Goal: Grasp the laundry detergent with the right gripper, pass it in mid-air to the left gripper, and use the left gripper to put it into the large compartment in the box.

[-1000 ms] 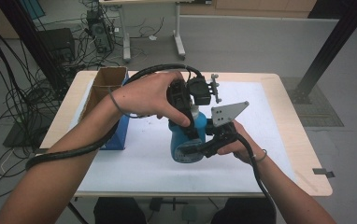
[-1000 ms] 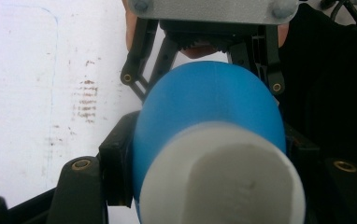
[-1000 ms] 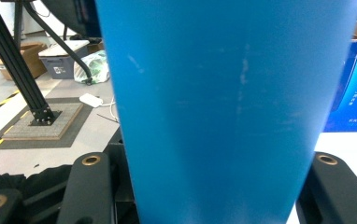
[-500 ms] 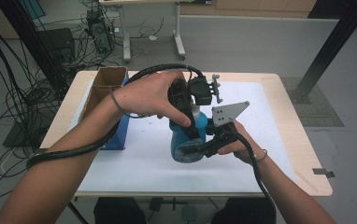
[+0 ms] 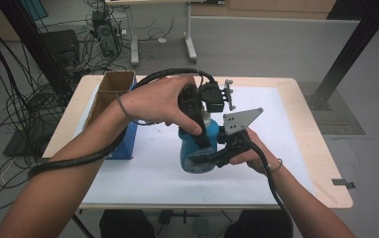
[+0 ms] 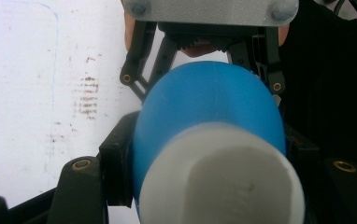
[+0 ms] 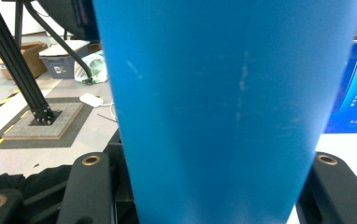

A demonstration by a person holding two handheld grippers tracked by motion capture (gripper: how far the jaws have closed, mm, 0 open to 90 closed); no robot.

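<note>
Gripping the blue bottle (image 5: 193, 148) above the table (image 5: 296, 129), I hold it with both sets of fingers clamped: my right gripper (image 5: 222, 153) bites its body from three o'clock, my left gripper (image 5: 195, 124) pinches the white cap (image 6: 223, 182) end from twelve. Nothing has shifted since a second ago, both hands holding still, so I judge the cap not yet twisted loose. Farther off, at nine o'clock, stands the cardboard box (image 5: 113, 94).
</note>
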